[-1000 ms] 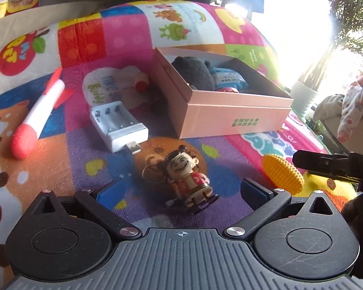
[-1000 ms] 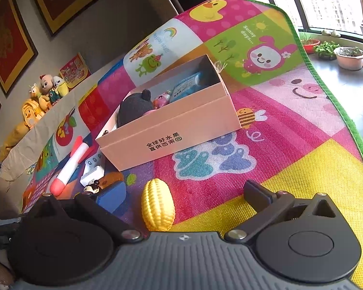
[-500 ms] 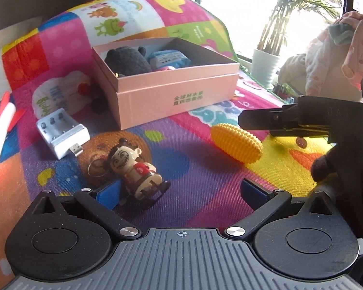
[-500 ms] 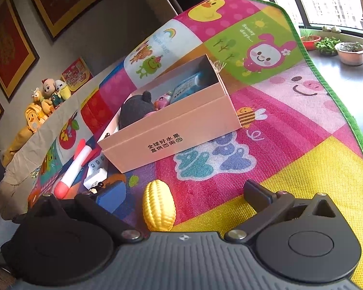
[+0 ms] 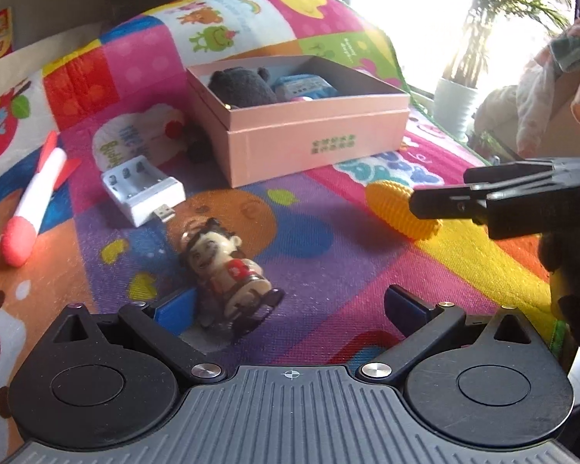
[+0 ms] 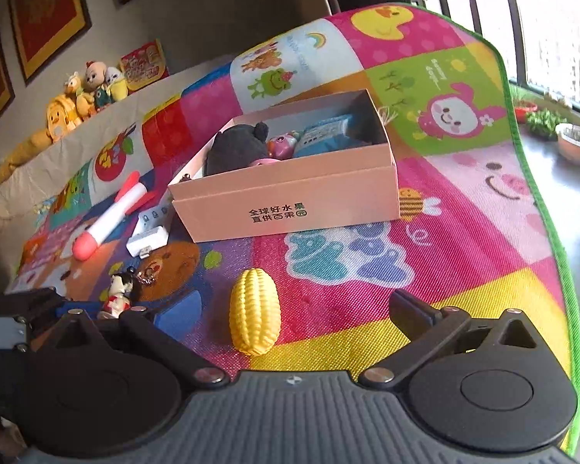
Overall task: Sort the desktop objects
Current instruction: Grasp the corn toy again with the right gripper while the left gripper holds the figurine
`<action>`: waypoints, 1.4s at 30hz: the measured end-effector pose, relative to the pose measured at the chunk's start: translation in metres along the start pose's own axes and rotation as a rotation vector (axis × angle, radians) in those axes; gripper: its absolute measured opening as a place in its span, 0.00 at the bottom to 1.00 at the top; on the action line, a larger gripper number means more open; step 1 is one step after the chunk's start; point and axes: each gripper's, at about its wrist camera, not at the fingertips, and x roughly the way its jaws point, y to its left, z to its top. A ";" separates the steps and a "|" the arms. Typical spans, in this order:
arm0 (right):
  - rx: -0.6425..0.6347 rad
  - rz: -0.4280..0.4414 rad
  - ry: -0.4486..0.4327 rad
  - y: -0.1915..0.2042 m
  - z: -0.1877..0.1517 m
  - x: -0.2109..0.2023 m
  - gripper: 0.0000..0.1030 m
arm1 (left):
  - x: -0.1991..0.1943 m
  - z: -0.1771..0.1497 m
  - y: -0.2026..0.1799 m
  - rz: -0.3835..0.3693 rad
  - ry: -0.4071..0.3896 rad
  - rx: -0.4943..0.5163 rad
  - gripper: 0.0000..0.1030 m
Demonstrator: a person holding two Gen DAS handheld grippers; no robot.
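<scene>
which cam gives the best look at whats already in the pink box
The right wrist view. It looks down into the pink box, showing the dark plush, a small pink toy and a blue packet. The left wrist view is lower: the box wall hides most of the pink toy, and window glare washes the far side.

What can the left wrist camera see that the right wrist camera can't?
Only the left wrist view shows the potted palm by the window and the whole white pouch behind the charger. Only the right wrist view shows the plush toys along the wall and the framed pictures. Both show the pink box, yellow corn toy, doll keychain, battery charger and foam rocket.
</scene>
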 end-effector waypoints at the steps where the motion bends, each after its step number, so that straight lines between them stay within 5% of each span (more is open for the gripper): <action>1: -0.040 -0.017 -0.004 0.004 0.001 -0.001 0.92 | -0.003 0.000 0.004 0.007 -0.018 -0.029 1.00; 5: -0.075 0.038 0.054 0.014 0.008 0.008 0.54 | -0.010 -0.001 0.018 0.006 -0.059 -0.112 1.00; 10: -0.102 0.031 0.097 0.026 0.010 0.028 0.31 | -0.012 -0.001 0.020 0.012 -0.070 -0.125 1.00; 20: -0.048 0.049 0.068 0.018 -0.010 0.001 0.30 | -0.003 0.009 0.023 0.024 -0.057 -0.143 1.00; 29: -0.003 0.065 0.021 0.010 -0.016 -0.004 0.30 | 0.001 0.027 0.000 -0.124 -0.101 -0.031 1.00; 36: 0.025 0.074 0.006 0.006 -0.017 -0.005 0.30 | -0.004 0.018 -0.004 0.057 -0.060 0.027 0.99; 38: 0.021 0.071 0.004 0.007 -0.017 -0.005 0.30 | 0.001 0.015 -0.002 0.068 -0.033 0.014 0.93; 40: 0.016 0.064 0.004 0.008 -0.017 -0.005 0.30 | 0.007 0.014 -0.001 0.072 -0.014 0.005 0.75; 42: 0.003 0.052 0.005 0.010 -0.017 -0.005 0.30 | 0.010 0.013 0.000 0.078 -0.011 0.003 0.73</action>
